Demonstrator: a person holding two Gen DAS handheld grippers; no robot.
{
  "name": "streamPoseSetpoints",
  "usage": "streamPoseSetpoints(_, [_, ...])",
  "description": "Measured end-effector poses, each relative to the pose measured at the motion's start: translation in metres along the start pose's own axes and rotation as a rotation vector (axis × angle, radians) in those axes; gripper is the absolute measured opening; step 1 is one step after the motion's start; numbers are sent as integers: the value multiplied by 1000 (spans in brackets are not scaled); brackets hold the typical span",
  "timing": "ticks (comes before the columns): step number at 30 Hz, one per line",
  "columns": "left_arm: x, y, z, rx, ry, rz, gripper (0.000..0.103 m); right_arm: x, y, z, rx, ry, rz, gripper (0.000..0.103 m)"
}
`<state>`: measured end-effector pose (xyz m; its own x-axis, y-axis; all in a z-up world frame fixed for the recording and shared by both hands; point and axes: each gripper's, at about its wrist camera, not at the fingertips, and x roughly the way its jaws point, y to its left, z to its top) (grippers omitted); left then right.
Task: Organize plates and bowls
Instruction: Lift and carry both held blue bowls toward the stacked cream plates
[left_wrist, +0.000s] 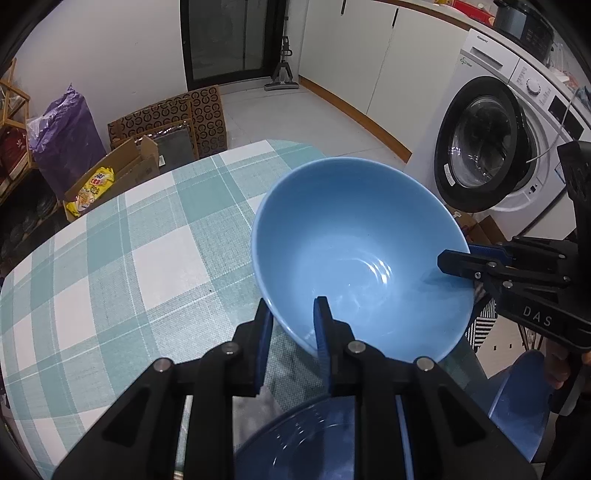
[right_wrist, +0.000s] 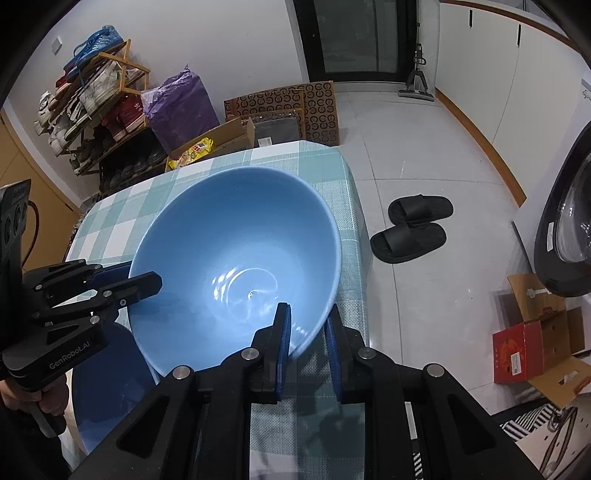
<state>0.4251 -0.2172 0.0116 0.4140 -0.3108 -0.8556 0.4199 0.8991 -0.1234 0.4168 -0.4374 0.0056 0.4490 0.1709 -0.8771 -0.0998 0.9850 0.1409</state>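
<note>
Left gripper (left_wrist: 291, 314): jaws clamped on the bowl (left_wrist: 354, 251) rim.
Right gripper (right_wrist: 308, 325): jaws clamped on the opposite rim.
Advice: lift both evenly, keeping it level over the desk (left_wrist: 110, 258).

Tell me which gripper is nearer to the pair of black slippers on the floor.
Right. The right gripper grips the light blue bowl rim on the side toward the black slippers; the left gripper grips the opposite rim.

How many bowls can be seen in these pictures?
2. The light blue bowl is over the table, its rim gripped by the left gripper and the right gripper. A darker blue bowl lies below it, nearer the person. More may be hidden.
</note>
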Motion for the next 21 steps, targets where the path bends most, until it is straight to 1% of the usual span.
streamPoseSetpoints(6, [-12, -8, 3, 11, -22, 1, 21, -12, -1, 0, -1, -16, -8, 18])
streamPoseSetpoints(14, [-38, -17, 4, 26, -60, -1, 21, -44, 3, 0, -10, -56, -21, 19])
streamPoseSetpoints(21, [-71, -24, 2, 35, -101, -2, 21, -80, 12, -5, -20, -93, -24, 19])
